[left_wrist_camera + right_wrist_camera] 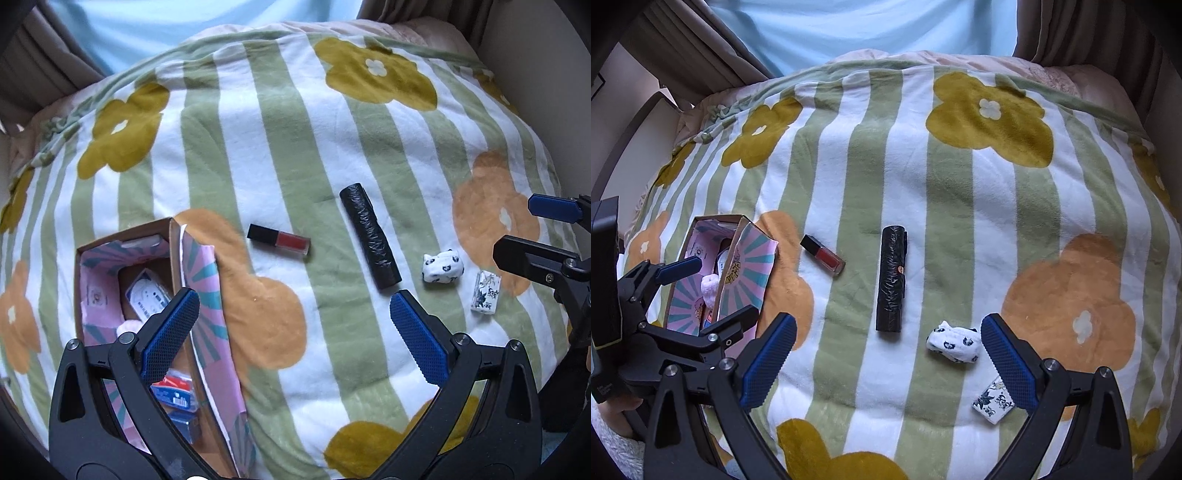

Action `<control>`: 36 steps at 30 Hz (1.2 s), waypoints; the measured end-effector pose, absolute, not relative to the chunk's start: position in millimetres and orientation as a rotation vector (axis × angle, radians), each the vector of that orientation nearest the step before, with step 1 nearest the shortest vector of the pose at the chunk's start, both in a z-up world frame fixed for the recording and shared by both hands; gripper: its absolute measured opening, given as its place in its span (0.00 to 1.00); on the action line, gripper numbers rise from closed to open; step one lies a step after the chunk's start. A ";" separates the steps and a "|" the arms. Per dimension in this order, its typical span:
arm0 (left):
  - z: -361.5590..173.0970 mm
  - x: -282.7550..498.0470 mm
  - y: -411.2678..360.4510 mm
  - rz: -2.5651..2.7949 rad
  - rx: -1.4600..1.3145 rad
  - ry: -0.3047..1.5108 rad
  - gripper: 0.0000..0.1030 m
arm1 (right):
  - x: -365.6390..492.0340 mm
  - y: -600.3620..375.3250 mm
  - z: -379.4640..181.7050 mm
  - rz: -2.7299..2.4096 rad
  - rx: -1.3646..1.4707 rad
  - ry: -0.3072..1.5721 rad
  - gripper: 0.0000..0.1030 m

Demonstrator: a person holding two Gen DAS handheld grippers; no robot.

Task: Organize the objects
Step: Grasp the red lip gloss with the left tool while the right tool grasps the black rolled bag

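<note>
On the flowered blanket (295, 147) lie a red lip gloss with a black cap (279, 239) (823, 254), a black roll of bags (370, 238) (892, 278), a small white rolled cloth with dark prints (443, 271) (953, 341) and a white box with blue flower print (487, 292) (993, 402). An open cardboard box (177, 258) (735, 229) with pink lining holds several items at the left. My left gripper (293, 332) is open, its left finger over the box. My right gripper (888, 360) is open above the blanket, its right finger beside the printed box.
Curtains (701, 48) and a bright window (868, 26) stand behind the bed. The right gripper shows at the right edge of the left wrist view (546, 236); the left gripper shows at the left of the right wrist view (683, 295). A hand shows at the lower left (617, 417).
</note>
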State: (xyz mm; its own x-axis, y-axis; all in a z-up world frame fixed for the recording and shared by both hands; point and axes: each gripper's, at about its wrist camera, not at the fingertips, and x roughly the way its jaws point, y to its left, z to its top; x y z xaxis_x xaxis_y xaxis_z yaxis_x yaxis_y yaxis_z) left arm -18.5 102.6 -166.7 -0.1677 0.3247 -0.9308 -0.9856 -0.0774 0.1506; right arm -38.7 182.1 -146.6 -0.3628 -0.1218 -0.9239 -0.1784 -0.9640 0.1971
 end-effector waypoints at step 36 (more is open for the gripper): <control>-337.2 -82.4 208.4 1.337 -1.071 1.282 0.87 | -120.2 195.9 -310.7 2.311 -2.016 0.572 0.45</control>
State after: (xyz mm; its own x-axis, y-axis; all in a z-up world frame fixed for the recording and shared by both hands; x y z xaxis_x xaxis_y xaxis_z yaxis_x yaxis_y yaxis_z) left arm -82.4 208.4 -337.2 -0.1532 0.0653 -0.9860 -0.9879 0.0138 0.1544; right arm -120.2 195.9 -310.7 -0.1648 -0.2210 -0.9612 -0.2530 -0.9325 0.2578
